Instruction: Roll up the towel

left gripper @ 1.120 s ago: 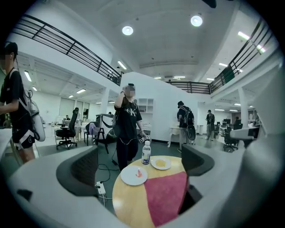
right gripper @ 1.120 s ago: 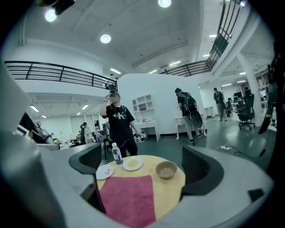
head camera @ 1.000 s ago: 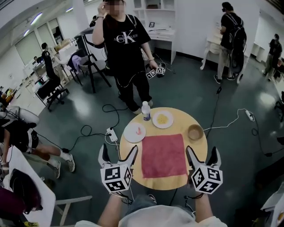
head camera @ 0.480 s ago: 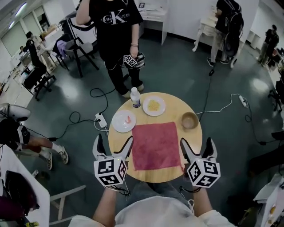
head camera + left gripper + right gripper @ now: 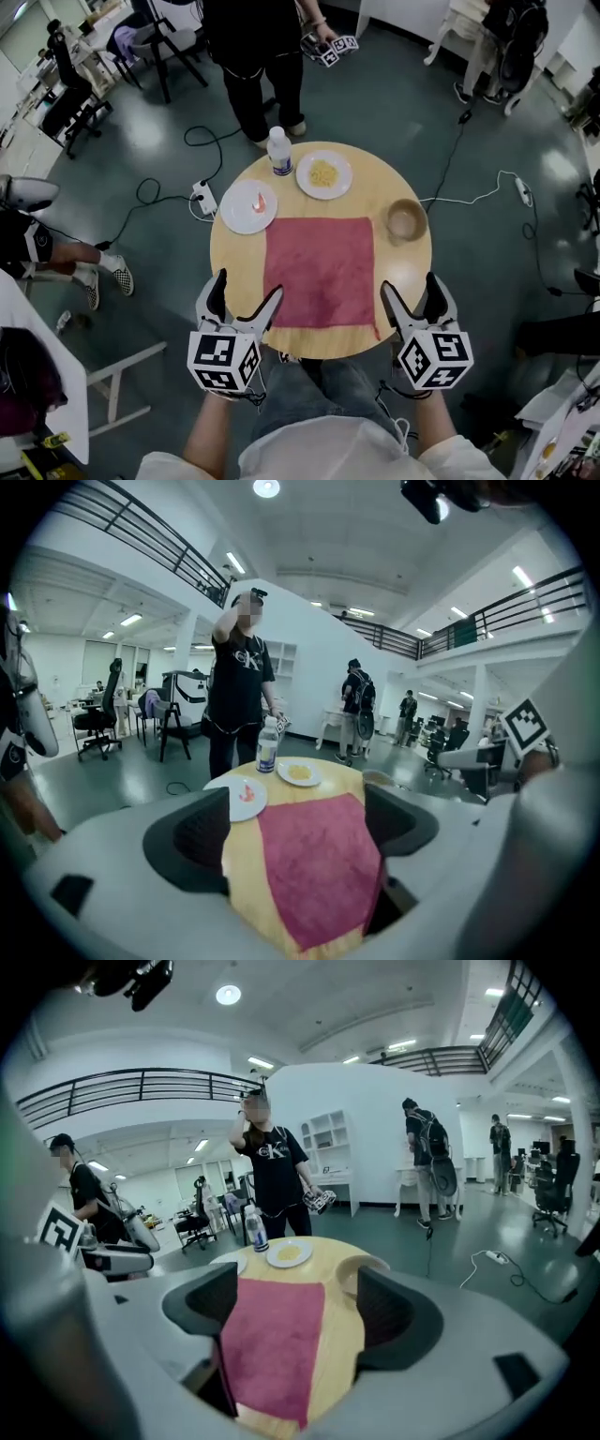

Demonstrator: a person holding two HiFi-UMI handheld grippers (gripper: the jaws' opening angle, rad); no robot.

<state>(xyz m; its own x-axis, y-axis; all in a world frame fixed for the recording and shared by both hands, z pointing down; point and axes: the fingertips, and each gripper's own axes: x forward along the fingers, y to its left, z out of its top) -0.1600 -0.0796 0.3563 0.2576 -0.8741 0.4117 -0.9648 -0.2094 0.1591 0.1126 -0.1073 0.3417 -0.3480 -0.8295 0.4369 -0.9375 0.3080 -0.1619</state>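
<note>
Head view: the towel [image 5: 319, 272] lies flat and unrolled in the middle of the bench [image 5: 236, 267], so this looks like the approach, with the roll not yet begun. The left tool [image 5: 246, 289] hangs at the bench's near-left edge and the right tool [image 5: 410, 286] at its near-right edge. Both forearms reach in from below, side by side, with the tools pointing across the bench.

Left gripper view: the jaws stand apart, though they have just been narrowing, and nothing is pinched. The towel's [image 5: 319, 864] near corner shows ahead through the gap. The tool tilts a little downward toward the bench.

Right gripper view: the same on this side. The jaws are apart after just drawing in, with the towel [image 5: 272, 1344] ahead of them and no pad on cloth. This tool also dips toward the bench.

The next move likely calls for both tools to reach the hem at the bench's near edge, nip one corner each, and lift evenly so the first fold turns over straight.
</note>
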